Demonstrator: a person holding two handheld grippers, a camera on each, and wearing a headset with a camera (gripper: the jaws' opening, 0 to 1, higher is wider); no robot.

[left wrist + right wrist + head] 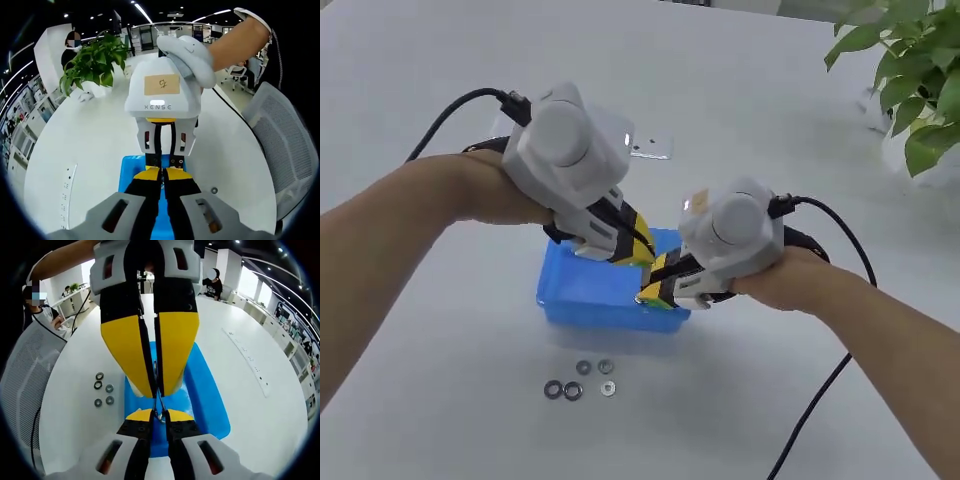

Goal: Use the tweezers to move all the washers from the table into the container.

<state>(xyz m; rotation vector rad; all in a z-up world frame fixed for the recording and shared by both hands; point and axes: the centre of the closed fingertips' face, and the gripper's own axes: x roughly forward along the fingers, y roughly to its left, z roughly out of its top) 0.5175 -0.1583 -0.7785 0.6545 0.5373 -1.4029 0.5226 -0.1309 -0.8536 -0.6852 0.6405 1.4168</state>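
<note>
Head view: both hand-held grippers meet tip to tip over the blue container (590,300), which stands on the white table (440,420). Five washers (573,391) lie loose on the table just beside the container's near wall, on the person's side. None can be made out inside the container.

Right gripper view: the left gripper (157,393) comes in from above with its yellow jaws pressed together on the thin metal tweezers (158,380). The tool's lower end reaches the right gripper (160,417). Its jaws are drawn close about that end, but whether they actually pinch it cannot be told. A small round shape sits at the tool's tip; it is too small to identify.

Status, as a judgement: the tool is being settled in the grip and no washer is delivered yet.

Hazards from here:
- Tool slip. The tweezers are narrow and smooth. If one gripper lets go before the other holds firmly, the tool may rotate or fall into the container.
- Misaligned tips. A skewed hold leaves the points crossed, and they will not close on a flat washer.
- Washer ejection. The washers are thin and lie flat. Too much squeeze or a shallow bite can flick one across the table.
- Container displacement. The grippers work close above it, so a low pass could push it onto the washers.
</note>
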